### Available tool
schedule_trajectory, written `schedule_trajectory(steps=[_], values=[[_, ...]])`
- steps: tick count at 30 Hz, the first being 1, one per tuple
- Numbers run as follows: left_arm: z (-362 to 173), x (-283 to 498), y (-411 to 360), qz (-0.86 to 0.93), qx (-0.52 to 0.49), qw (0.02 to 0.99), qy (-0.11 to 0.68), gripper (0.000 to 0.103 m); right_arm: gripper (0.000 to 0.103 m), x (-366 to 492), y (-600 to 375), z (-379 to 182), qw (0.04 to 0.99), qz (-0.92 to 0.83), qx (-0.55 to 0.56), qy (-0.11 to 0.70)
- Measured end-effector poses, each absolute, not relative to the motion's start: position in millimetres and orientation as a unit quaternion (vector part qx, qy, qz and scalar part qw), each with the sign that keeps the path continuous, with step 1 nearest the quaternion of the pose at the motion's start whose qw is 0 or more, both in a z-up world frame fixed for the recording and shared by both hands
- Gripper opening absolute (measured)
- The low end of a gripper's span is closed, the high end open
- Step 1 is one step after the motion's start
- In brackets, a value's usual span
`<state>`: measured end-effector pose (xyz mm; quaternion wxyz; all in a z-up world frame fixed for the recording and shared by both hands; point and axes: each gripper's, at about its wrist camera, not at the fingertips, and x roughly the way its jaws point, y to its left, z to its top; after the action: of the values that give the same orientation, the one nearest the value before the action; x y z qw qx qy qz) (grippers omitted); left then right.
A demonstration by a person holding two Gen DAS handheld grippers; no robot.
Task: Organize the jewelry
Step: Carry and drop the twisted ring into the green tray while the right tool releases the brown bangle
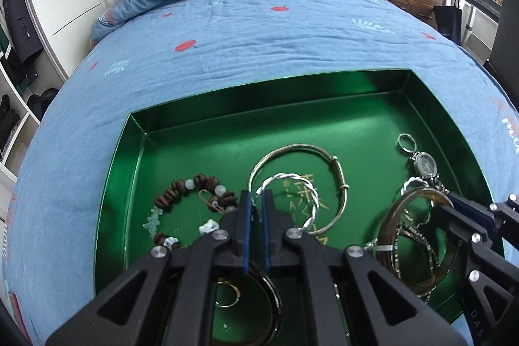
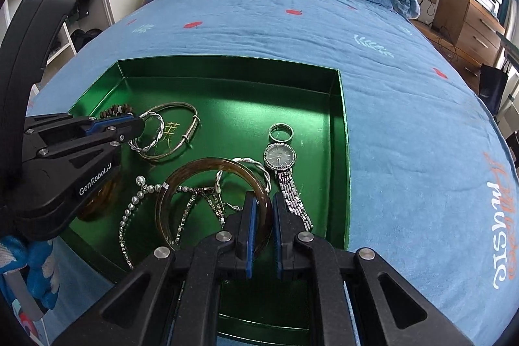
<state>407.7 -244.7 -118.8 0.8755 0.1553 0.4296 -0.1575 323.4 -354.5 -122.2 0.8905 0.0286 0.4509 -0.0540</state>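
In the green tray (image 1: pixel 136 132) on the bed, the left claw (image 1: pixel 256 200) is pinching the light, stiff, slippery twisted silver bangle (image 1: pixel 311 200) by its rim, while the right claw (image 2: pixel 263 206) is straddling the brittle-looking brown bangle (image 2: pixel 194 171), best gripped across its band.

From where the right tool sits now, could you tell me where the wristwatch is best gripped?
Grip the wristwatch across its metal band, just below the round face, coming straight down from above. It lies flat on the green tray floor, and the narrow band fits between the fingers better than the wide case. The ring lies beyond it and the amber bangle lies left.
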Motion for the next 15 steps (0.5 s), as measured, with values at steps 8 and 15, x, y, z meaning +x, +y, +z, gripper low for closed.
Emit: schedule_trajectory(steps=[8,15], values=[[-118,407,-238,-0.164,0.139,0.877,0.429,0.009,0.01,323,-356,-121,0.889,-0.055,0.035,0.453],[-105,399,-229,-0.175,0.119,0.879,0.426,0.009,0.025,320,-356,-114,0.887,-0.062,0.041,0.456]])
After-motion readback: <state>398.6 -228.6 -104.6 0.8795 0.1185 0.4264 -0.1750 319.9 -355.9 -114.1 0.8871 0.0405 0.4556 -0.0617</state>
